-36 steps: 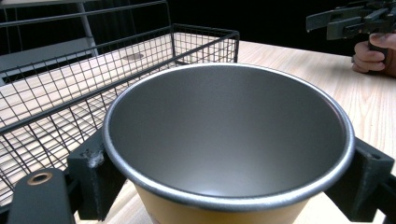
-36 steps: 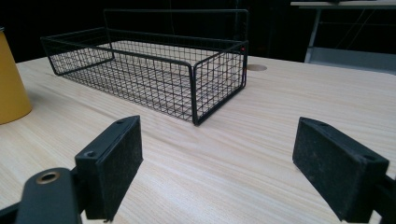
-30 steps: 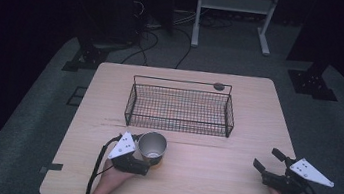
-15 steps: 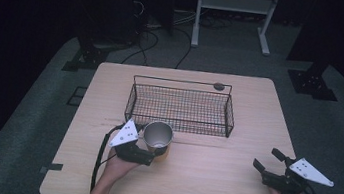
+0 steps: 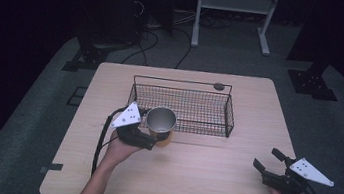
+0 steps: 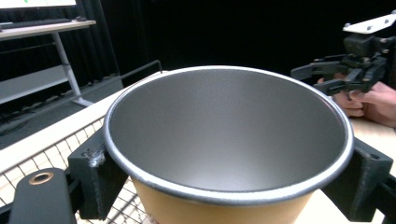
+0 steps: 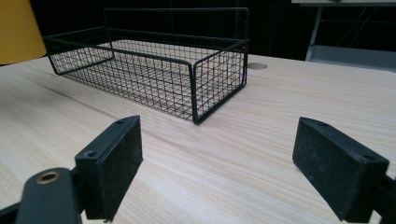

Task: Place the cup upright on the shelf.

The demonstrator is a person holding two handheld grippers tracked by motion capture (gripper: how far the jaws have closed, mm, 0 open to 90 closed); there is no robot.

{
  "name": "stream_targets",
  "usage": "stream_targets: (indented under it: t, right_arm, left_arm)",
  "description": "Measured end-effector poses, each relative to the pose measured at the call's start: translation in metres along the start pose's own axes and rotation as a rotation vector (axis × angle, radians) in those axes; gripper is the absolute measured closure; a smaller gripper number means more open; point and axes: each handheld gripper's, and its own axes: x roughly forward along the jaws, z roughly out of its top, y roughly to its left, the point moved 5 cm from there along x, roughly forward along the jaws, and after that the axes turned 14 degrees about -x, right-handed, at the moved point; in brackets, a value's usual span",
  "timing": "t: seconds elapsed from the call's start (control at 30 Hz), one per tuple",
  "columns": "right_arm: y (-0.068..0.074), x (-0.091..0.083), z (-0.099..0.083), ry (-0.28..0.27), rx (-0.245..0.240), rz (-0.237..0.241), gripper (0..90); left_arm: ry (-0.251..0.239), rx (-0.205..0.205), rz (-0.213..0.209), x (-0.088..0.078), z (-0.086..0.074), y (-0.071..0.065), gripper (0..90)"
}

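Observation:
A yellow cup (image 5: pixel 160 124) with a grey metal inside is held above the table, just in front of the black wire basket's (image 5: pixel 182 107) left front corner. My left gripper (image 5: pixel 151 135) is shut on it; in the left gripper view the cup (image 6: pixel 229 140) sits between both black jaws, its mouth facing the camera. My right gripper (image 5: pixel 267 160) rests low over the table's right front part, open, with nothing between its pads (image 7: pixel 116 158). The basket (image 7: pixel 154 70) stands ahead of it and holds nothing that I can see.
The wooden table (image 5: pixel 209 182) has a round cable hole (image 5: pixel 218 86) behind the basket. A white-framed stand (image 5: pixel 232 4) and cables lie on the dark floor beyond the far edge. In the left gripper view the right gripper (image 6: pixel 345 70) shows farther off.
My left gripper has carried the cup up and away from the front edge, toward the basket's left front corner. The right gripper has stayed put.

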Motion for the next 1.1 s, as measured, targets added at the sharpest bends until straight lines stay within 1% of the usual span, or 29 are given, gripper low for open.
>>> stream_targets:
  t: [0.07,0.2,0.3,0.4,0.47,0.53,0.63,0.73,0.8,0.87,0.93,1.03,1.1]
  right_arm:
    - [0.000,0.000,0.000,0.000,0.002,0.000,14.9]
    - [0.000,0.000,0.000,0.000,0.005,-0.001,14.9]
    - [-0.001,0.000,0.000,-0.001,0.009,0.000,14.9]
    - [-0.001,0.000,0.000,0.000,0.009,0.002,14.8]
    - [-0.001,0.000,0.000,-0.001,0.010,0.003,14.8]
    - [-0.001,0.000,0.000,-0.002,0.011,0.003,14.9]
    - [-0.001,0.000,0.000,0.000,0.014,0.006,14.9]
    - [-0.001,0.000,0.000,0.003,0.015,0.006,14.9]
    - [-0.001,0.000,-0.001,0.004,0.015,0.006,14.9]
    - [-0.001,0.000,-0.001,0.004,0.016,0.006,14.9]
    - [-0.001,0.000,-0.001,0.005,0.017,0.006,14.9]
    - [-0.001,0.000,-0.001,0.005,0.016,0.004,14.9]
    - [-0.001,0.000,-0.001,0.004,0.018,0.002,14.9]
  left_arm:
    - [0.009,0.004,-0.003,0.002,0.005,0.003,12.7]
    - [0.011,0.005,-0.016,0.007,0.014,0.010,12.7]
    - [0.007,0.000,-0.034,0.011,0.021,0.014,12.7]
    - [0.000,0.008,-0.038,0.015,0.028,0.018,12.7]
    - [-0.002,0.001,-0.045,0.017,0.033,0.022,12.7]
    - [-0.008,0.000,-0.040,0.018,0.037,0.026,12.7]
    - [-0.002,0.008,-0.027,0.021,0.042,0.031,12.7]
    - [-0.006,0.010,-0.033,0.023,0.047,0.035,12.7]
    - [0.001,0.014,-0.034,0.025,0.050,0.038,12.7]
    - [-0.020,0.006,-0.045,0.026,0.053,0.041,12.7]
    - [-0.011,-0.003,-0.054,0.028,0.055,0.045,12.7]
    - [-0.006,0.006,-0.043,0.033,0.058,0.050,12.7]
    - [0.004,0.003,-0.047,0.036,0.060,0.054,12.7]
